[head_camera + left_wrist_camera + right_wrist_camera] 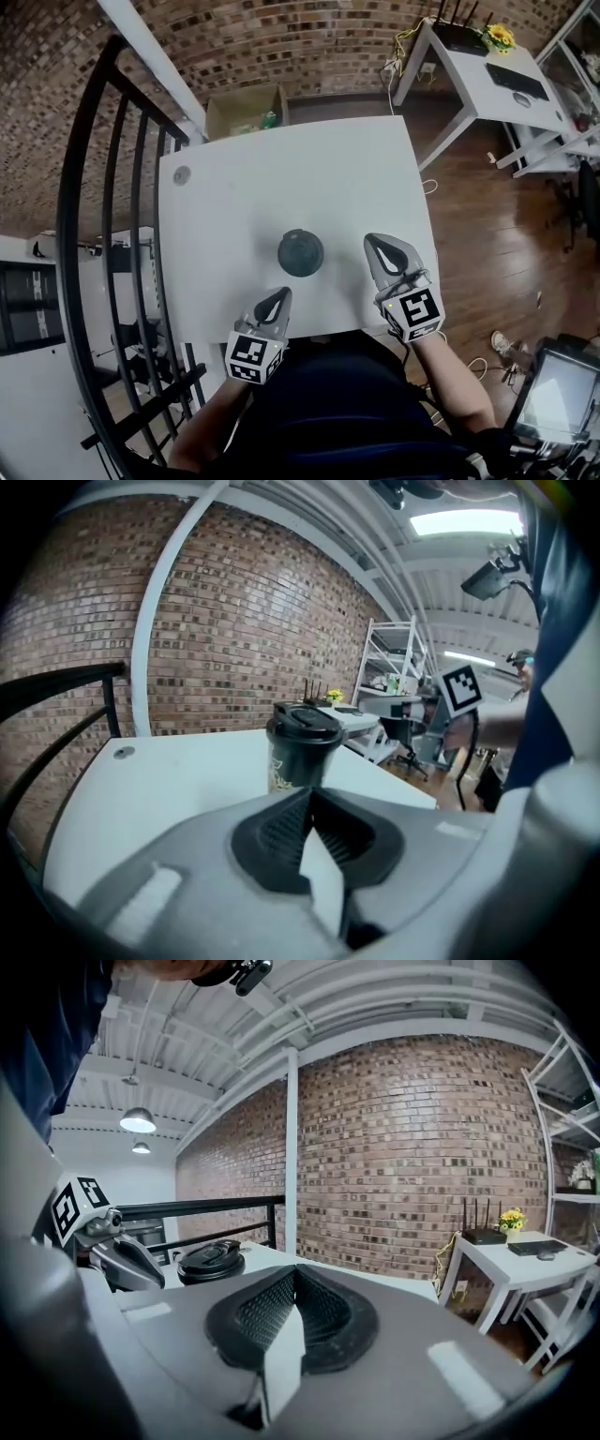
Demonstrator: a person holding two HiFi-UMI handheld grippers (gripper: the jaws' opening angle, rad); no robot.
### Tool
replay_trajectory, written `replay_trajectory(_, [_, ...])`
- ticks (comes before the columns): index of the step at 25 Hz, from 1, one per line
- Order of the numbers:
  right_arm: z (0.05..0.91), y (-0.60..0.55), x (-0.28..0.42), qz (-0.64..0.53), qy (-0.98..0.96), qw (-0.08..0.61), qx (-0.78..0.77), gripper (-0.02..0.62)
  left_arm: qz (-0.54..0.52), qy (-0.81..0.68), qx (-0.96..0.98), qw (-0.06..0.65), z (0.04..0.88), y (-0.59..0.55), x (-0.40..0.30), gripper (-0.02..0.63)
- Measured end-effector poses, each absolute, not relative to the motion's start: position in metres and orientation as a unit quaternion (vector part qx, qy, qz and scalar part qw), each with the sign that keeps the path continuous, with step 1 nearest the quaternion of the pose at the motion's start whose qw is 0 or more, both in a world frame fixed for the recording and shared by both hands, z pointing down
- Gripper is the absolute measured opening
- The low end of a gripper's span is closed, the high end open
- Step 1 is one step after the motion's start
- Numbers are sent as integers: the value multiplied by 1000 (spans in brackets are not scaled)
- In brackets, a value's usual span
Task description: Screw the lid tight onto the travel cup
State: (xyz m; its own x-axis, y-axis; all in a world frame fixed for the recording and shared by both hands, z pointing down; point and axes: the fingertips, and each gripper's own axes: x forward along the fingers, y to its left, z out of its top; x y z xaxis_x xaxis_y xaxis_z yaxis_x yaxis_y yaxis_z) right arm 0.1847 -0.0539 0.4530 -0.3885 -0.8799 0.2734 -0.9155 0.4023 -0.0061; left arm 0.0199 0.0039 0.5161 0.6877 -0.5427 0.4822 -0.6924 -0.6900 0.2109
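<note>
Closed left tool (314,803) faces lidded travel cup (302,747).

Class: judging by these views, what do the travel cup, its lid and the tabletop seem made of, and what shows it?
Travel cup: dark, smooth wall with a pale print; likely plastic, possibly coated paper.
Lid: black moulded plastic, matte, with a raised rim.
Tabletop: white, smooth, even sheen; probably laminate or painted board.

White table (234,206): lidded travel cup (300,252); corner grommet (181,174), perhaps.
</note>
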Motion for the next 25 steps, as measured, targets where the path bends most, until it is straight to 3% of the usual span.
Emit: replay_trajectory(25, [447, -51, 186, 67, -833, 107, 538, 11, 194, -347, 899, 183, 522, 7, 17, 6])
